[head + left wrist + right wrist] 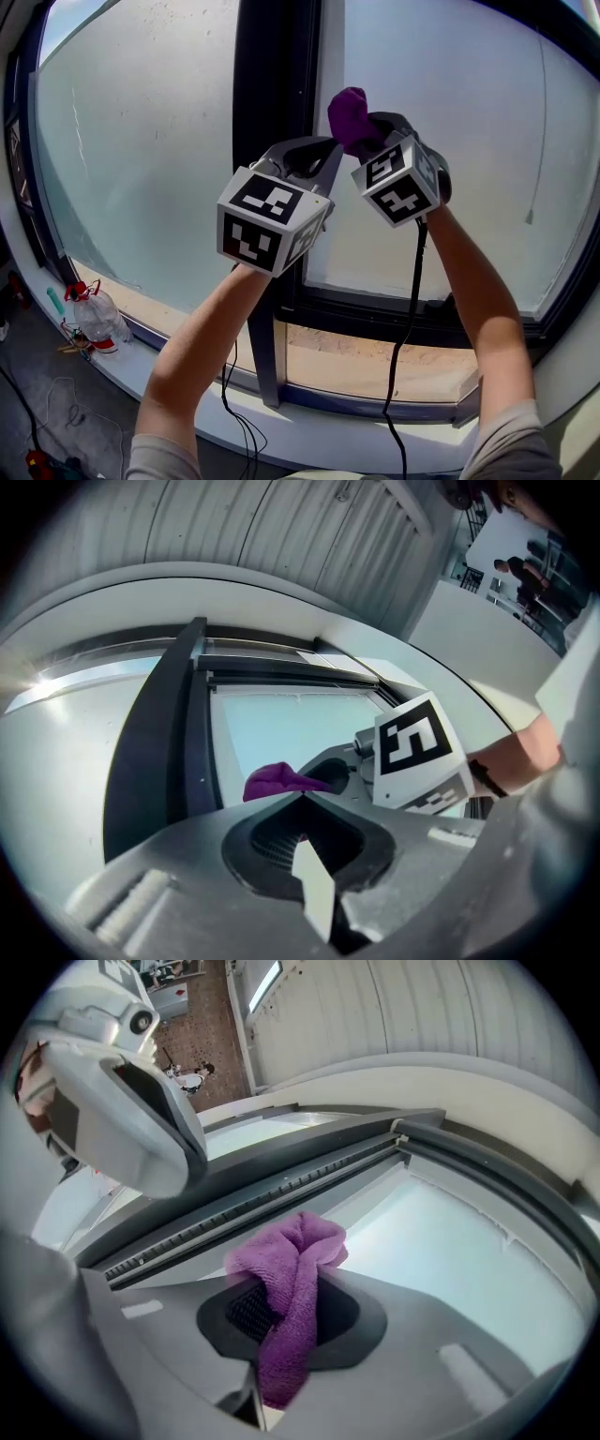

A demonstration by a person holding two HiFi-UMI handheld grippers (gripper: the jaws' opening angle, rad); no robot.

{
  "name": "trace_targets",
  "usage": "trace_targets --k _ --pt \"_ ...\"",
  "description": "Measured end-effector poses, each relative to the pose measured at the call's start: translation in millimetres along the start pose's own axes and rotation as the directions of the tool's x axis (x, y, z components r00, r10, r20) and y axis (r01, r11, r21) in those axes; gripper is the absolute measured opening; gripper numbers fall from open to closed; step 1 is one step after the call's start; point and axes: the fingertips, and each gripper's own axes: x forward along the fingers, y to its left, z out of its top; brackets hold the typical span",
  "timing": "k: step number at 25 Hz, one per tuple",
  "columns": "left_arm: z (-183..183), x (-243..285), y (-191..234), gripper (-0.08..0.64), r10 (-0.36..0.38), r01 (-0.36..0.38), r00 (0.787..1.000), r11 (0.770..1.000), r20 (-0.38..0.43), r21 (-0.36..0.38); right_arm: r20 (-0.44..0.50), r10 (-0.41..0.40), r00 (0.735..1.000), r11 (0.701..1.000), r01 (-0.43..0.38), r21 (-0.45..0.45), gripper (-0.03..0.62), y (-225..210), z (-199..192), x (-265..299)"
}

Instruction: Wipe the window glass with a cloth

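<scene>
A purple cloth (350, 114) is bunched in my right gripper (364, 131), which is shut on it and held up just right of the dark window mullion (277, 75). In the right gripper view the cloth (298, 1251) sticks out past the jaws of the right gripper (281, 1312), over the right glass pane (450, 1241). My left gripper (314, 152) is raised beside it, in front of the mullion, shut with nothing in it. The left gripper view shows the left gripper (302, 803) pointing at the cloth (278, 780) and the right gripper's marker cube (419, 752).
Large glass panes lie left (150, 131) and right (469, 131) of the mullion. A plastic bottle (101, 317) and small items stand on the sill at lower left. Black cables (405, 319) hang from both grippers over the windowsill (356, 361).
</scene>
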Motion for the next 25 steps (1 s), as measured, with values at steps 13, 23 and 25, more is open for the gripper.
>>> trace_targets --k 13,23,25 --pt "46.7 77.1 -137.9 0.0 -0.163 0.165 0.986 0.985 0.042 -0.05 -0.012 -0.111 0.994 0.994 0.11 -0.026 0.094 -91.7 -49.0 -141.4" --pt "70.8 135.3 -257.0 0.0 -0.301 0.307 0.95 0.949 0.084 -0.076 -0.219 -0.231 0.948 0.971 0.238 0.003 0.094 -173.8 -182.0 -240.8" --pt "76.9 145.6 -280.8 0.0 -0.331 0.339 0.938 0.938 0.099 -0.076 -0.26 -0.257 0.931 0.964 0.265 -0.003 0.094 -188.1 -206.0 -261.7"
